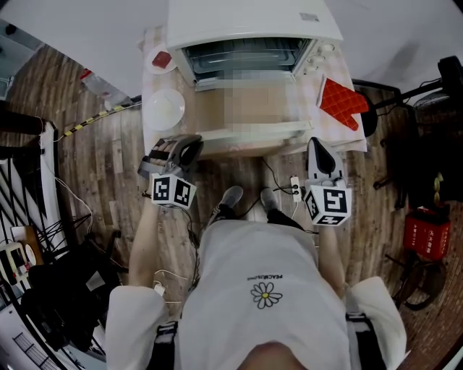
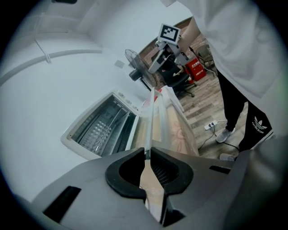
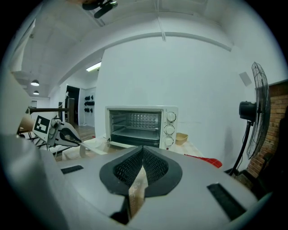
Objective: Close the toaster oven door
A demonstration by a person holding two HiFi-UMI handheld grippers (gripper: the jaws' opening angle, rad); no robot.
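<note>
The white toaster oven (image 1: 253, 22) stands at the back of the table with its door (image 1: 210, 108) folded down flat toward me. My left gripper (image 1: 187, 148) sits at the door's front left corner. In the left gripper view the thin front edge of the door (image 2: 155, 121) runs straight between the left gripper's (image 2: 147, 155) pads, which close on it. My right gripper (image 1: 320, 148) hangs off the door's front right corner. Its pads meet with nothing between them, and it (image 3: 142, 150) points at the oven (image 3: 139, 126).
A white plate (image 1: 165, 108) and a small dish (image 1: 160, 59) lie left of the oven. A red mitt (image 1: 343, 102) lies at its right. A standing fan (image 3: 256, 108) is further right. A power strip (image 1: 294, 186) lies on the wood floor by my feet.
</note>
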